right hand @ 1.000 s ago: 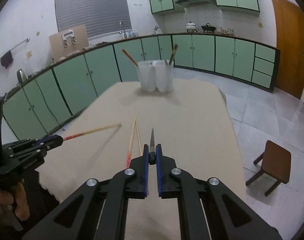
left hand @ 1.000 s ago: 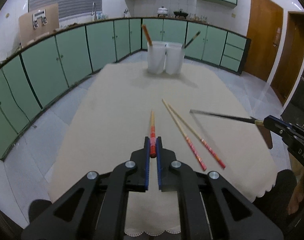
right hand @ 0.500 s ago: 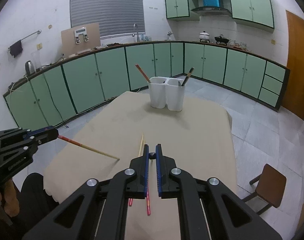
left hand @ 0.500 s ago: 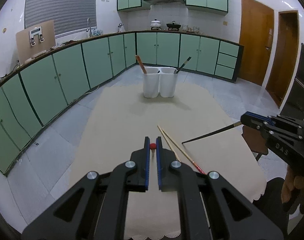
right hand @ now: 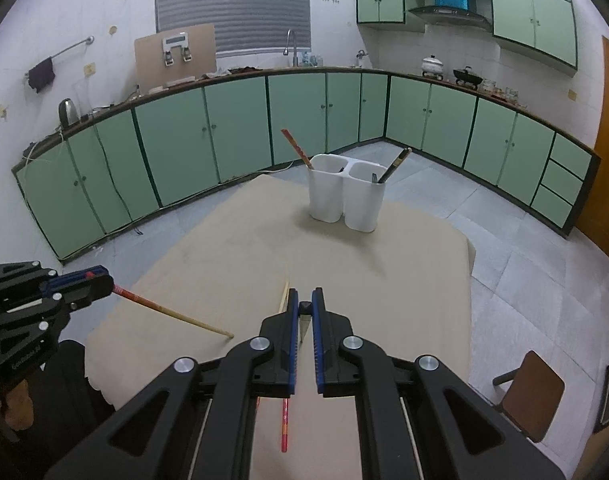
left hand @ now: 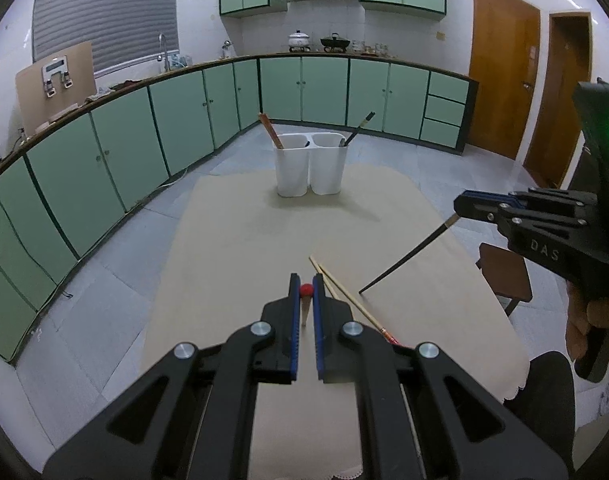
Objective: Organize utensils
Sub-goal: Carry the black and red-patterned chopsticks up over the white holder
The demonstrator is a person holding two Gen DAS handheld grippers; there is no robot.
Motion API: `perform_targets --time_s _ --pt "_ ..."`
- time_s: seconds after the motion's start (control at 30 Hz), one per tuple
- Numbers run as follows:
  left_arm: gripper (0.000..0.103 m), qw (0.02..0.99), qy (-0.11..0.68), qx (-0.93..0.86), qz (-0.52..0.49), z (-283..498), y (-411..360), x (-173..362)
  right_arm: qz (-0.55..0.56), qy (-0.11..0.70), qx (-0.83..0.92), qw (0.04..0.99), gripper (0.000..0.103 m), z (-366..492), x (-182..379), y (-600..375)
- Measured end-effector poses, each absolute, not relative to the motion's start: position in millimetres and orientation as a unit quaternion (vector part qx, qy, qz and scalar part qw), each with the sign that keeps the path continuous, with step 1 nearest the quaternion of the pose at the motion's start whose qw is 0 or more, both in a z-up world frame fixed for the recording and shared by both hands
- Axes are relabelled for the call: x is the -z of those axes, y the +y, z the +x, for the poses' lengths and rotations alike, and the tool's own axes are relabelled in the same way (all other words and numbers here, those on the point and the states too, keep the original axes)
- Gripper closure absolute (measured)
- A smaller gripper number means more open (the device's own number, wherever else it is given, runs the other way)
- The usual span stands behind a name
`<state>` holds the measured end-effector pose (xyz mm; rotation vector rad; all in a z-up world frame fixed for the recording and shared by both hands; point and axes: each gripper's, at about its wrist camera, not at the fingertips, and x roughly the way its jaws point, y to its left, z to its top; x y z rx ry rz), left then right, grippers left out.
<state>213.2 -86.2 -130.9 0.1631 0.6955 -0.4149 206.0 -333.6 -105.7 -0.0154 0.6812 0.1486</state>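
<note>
Chopsticks [left hand: 350, 300] partly hidden behind left hand-held gripper [left hand: 305, 290]

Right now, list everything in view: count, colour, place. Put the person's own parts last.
Utensil holder: one, white, two compartments, far end of the table.
Chopstick in the holder's left compartment: one, reddish wood, leaning left.
Chopstick in the holder's right compartment: one, black, leaning right.
Loose chopsticks: two, pale wood with red ends, lying on the table near the grippers.
Tablecloth: one, beige, covers the table.
Stool: one, brown, on the floor right of the table.
Cabinets: many, green, along the walls.
Left gripper: black with blue pads, shut on a wood chopstick with a red end.
Right gripper: same make, shut on a black chopstick.
</note>
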Motion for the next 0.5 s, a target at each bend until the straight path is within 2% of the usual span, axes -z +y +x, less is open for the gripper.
perform_targets --time_s 0.5 --pt "0.098 0.901 0.365 0.220 0.084 249.9 -87.5 119.3 -0.009 0.373 -0.086 0.924 0.096 250.6 92.0 -339.6"
